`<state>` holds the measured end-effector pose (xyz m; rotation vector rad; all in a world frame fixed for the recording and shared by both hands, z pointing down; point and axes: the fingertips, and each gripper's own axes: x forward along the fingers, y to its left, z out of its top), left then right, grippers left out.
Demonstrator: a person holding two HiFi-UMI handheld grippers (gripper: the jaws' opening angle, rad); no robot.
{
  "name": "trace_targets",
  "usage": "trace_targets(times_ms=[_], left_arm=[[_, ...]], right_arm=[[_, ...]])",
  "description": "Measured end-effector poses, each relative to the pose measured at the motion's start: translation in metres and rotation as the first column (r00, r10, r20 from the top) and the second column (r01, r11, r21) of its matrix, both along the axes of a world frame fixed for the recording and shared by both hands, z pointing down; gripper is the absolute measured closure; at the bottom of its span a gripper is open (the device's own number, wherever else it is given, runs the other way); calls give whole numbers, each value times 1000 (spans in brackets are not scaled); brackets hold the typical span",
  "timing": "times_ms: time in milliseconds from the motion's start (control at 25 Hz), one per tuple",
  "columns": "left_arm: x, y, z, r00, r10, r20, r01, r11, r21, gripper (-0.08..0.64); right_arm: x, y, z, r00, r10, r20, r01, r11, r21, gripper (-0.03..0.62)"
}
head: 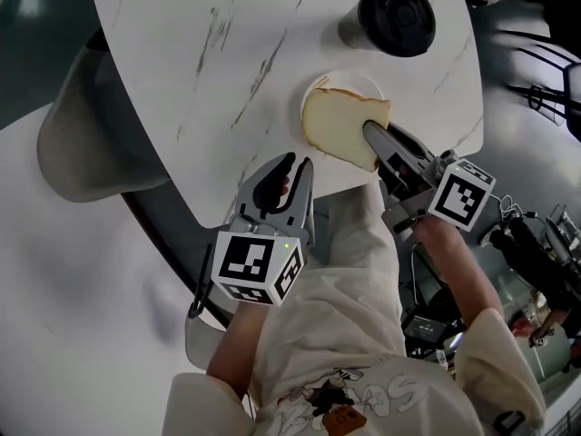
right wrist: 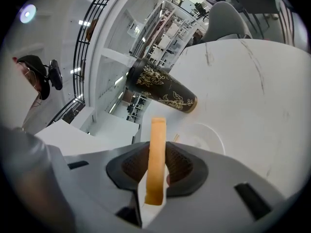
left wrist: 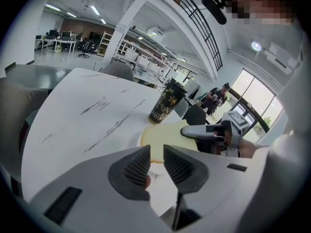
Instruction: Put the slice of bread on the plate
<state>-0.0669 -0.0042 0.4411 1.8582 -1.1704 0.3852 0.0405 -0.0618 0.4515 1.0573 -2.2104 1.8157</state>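
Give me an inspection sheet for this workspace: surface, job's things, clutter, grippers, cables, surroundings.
Surface: white, marble-veined table, bare apart from the items below.
Job's things: slice of bread held over the white plate; whether they touch cannot be told.
Clutter: one black patterned cup with a lid, standing beyond the plate.
Grippers: right gripper clamped on the slice of bread; left gripper at the table's near edge, jaws slightly apart, nothing between them.
Cables: cables on equipment off the table, at the right.
Surroundings: grey chair beside the table; open hall with desks and shelving.
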Motion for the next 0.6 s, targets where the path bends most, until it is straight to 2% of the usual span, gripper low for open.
trace_targets(times_ms=[320,480,600], left_arm=[[8,11,5,1000,-10,1,10,1000,-14,466],[9,17,8,1000,-14,0,14,999,-30,466],[11,22,10,1000,-15,-3,15,999,-34,466]], right_arm=[[8,6,13,999,4,-48,-4,1000,-2,503],[14,6,19,983,-8,-183,11,1000,15,502],[17,14,27,968,-43,-248,45,999,0,477]])
